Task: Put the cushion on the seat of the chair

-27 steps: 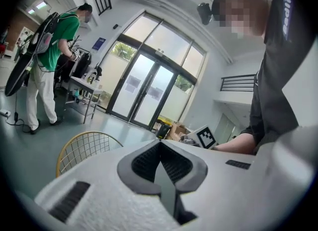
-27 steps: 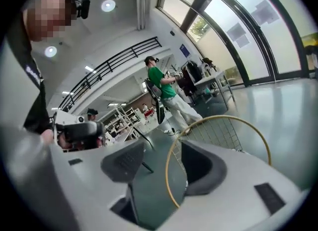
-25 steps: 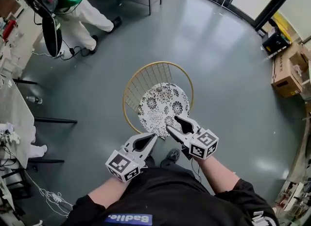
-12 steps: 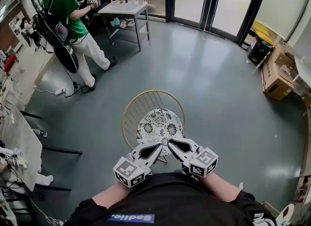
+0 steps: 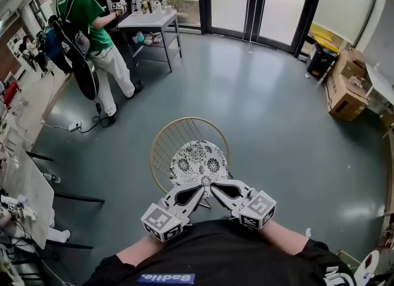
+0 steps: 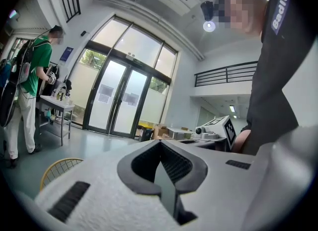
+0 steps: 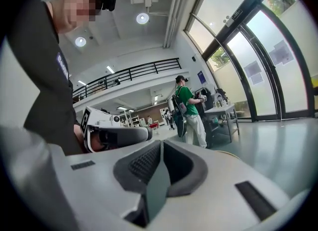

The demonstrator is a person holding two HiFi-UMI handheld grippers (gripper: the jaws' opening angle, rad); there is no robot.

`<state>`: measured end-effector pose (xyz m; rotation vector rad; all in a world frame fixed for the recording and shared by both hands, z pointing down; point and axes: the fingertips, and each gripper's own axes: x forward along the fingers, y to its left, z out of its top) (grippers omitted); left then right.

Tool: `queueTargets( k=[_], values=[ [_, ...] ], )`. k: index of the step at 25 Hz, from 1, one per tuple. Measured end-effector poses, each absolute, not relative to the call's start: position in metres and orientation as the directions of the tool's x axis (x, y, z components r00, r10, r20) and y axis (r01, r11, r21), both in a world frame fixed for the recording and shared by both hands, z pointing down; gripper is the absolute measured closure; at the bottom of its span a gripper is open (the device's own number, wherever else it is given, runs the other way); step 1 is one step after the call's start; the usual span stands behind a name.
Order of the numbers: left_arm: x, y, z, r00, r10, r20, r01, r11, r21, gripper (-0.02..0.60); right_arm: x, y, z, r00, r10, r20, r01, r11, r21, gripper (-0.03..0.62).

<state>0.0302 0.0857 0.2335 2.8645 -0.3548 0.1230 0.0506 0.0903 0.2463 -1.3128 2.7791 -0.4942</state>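
The round black-and-white floral cushion (image 5: pixel 198 163) lies on the chair (image 5: pixel 159 145), just beyond the left gripper (image 5: pixel 201 188) and right gripper (image 5: pixel 213 187), both closed and empty.

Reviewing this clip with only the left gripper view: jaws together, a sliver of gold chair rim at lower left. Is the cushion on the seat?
Observer: Yes. The head view shows the cushion lying on the seat of the chair.
Operator: What about the other hand?
Observer: The right hand-held gripper is shut, with nothing between its jaws.
Operator: Where do the two point?
Observer: In the head view it and the left hand-held gripper both point toward the chair, tips close together.
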Motion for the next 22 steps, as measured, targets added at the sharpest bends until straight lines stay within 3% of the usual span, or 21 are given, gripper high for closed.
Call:
queueTargets(
  k=[22],
  values=[
    [0.037,0.111,0.23,0.967,-0.229,0.115,-0.25,-0.939,0.238,0.566,0.058,0.116,0.239,-0.649,-0.755,0.098,-0.744,0.601,-0.293,0.556]
  ],
)
